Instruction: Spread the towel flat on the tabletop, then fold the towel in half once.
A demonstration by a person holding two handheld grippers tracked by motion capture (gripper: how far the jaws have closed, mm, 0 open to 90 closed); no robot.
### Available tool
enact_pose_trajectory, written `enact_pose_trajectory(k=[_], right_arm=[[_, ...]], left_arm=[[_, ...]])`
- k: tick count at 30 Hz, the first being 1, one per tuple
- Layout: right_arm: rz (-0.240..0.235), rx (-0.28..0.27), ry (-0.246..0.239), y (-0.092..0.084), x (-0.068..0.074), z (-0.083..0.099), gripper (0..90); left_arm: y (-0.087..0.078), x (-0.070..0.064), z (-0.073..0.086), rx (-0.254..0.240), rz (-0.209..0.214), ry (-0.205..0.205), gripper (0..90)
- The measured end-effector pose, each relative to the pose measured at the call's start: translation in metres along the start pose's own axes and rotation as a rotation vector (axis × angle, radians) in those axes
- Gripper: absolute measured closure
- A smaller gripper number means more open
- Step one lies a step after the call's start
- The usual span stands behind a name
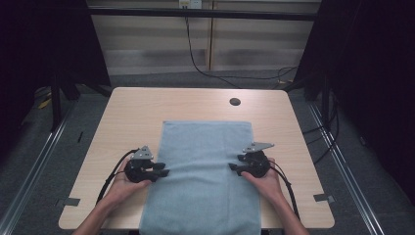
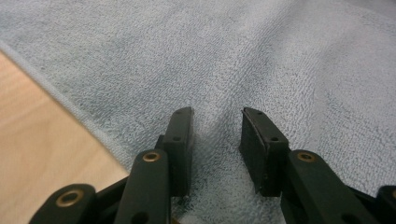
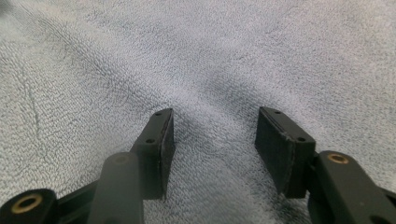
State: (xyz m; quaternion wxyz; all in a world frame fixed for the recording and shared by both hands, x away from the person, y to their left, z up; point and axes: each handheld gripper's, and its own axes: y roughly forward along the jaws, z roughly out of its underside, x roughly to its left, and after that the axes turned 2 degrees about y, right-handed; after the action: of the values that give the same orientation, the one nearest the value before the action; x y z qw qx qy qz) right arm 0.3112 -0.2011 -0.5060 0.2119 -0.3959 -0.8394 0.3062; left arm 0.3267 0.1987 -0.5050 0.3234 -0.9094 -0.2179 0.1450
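Note:
A light blue towel [image 1: 205, 147] lies flat down the middle of the wooden table [image 1: 132, 107], its near end hanging over the front edge. My left gripper [image 1: 164, 170] rests at the towel's left edge, pointing right. In the left gripper view its jaws [image 2: 217, 114] stand apart over the terry cloth [image 2: 233, 56], with a low ridge of fabric between them that the pads do not press. My right gripper [image 1: 234, 164] rests at the towel's right edge, pointing left. Its jaws [image 3: 212, 114] are wider apart over the towel [image 3: 210, 51], with a soft crease between them.
A round cable hole [image 1: 235, 102] sits in the table top beyond the towel. Bare wood [image 2: 42, 140] shows beside the towel's left hem. Black cables [image 1: 205, 68] run across the floor behind the table, and dark curtains flank both sides.

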Motion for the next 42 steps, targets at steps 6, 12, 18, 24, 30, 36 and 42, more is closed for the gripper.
enact_pose_trajectory(k=[6,12,18,24,30,36,42], right_arm=[[-0.024,0.019,-0.062,0.0,0.018,0.001,43.8],[-0.088,0.017,-0.075,-0.008,0.026,0.01,44.0],[-0.11,0.021,-0.059,-0.022,0.034,0.023,44.0],[-0.077,0.063,-0.105,-0.03,0.045,0.027,43.7],[-0.124,0.085,-0.058,-0.032,0.043,0.025,44.7],[-0.135,0.058,-0.021,-0.042,0.033,0.016,45.9],[-0.075,0.016,0.003,-0.049,0.012,-0.002,42.5]], left_arm=[[-0.011,-0.01,0.012,-0.013,-0.01,-0.012,61.3],[-0.022,-0.027,0.024,-0.012,-0.031,-0.01,59.3],[-0.027,-0.039,0.026,0.006,-0.001,-0.002,56.8],[-0.029,-0.046,0.03,0.0,0.046,-0.014,55.9],[-0.031,-0.049,0.031,0.005,0.056,-0.027,55.1],[-0.034,-0.044,0.022,-0.002,0.039,-0.023,48.9],[-0.035,-0.022,0.004,-0.043,0.007,-0.085,38.7]])
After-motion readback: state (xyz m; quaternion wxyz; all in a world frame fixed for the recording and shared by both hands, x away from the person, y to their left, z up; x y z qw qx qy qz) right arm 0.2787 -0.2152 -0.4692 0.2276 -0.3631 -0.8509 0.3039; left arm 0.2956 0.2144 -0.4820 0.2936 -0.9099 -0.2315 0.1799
